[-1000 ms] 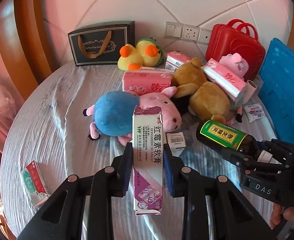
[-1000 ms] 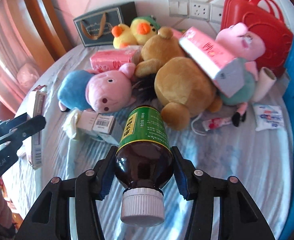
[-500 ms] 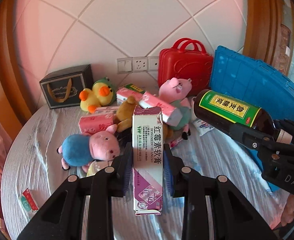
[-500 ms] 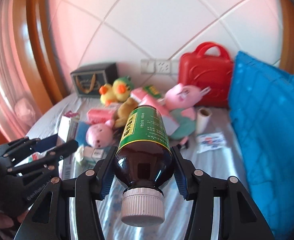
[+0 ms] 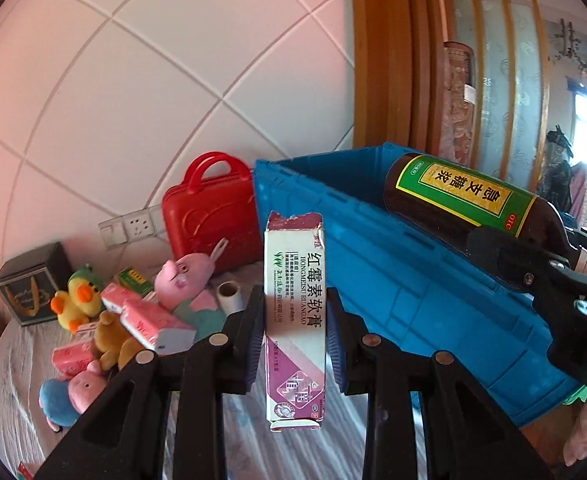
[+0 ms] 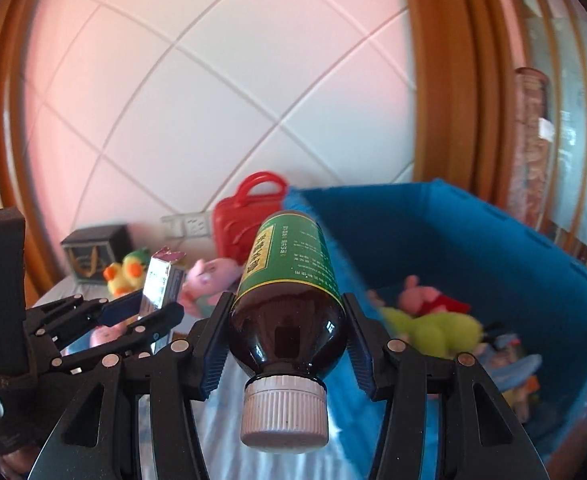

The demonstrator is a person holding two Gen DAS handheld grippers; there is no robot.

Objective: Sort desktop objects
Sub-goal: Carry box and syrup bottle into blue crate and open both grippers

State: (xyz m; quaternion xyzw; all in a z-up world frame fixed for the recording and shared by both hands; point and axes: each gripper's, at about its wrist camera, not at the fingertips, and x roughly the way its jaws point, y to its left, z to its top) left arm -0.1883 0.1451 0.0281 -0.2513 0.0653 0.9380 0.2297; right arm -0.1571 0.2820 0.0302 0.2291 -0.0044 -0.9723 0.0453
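On the left, the left gripper (image 5: 295,336) is clamped on a slim ointment box (image 5: 295,316), its pads pressing the box's two long sides. The box stands with its long axis running from six to twelve o'clock in the left wrist view, its torn top flap uppermost. From this gripper the blue crate (image 5: 393,280) lies at about two o'clock, its near wall just behind the box.

Further right, the right gripper (image 6: 287,340) is closed around the shoulder of a dark brown bottle (image 6: 289,280) with a green label. The white cap points back toward the camera and the bottle's base points ahead at twelve o'clock. In the right wrist view the crate's open inside spreads from one to four o'clock, with soft toys (image 6: 429,324) already lying in it.

The right gripper looks nearer the opening, and probably needs only a short swing toward two o'clock to hang the bottle over the crate; the left has to clear the near wall first.
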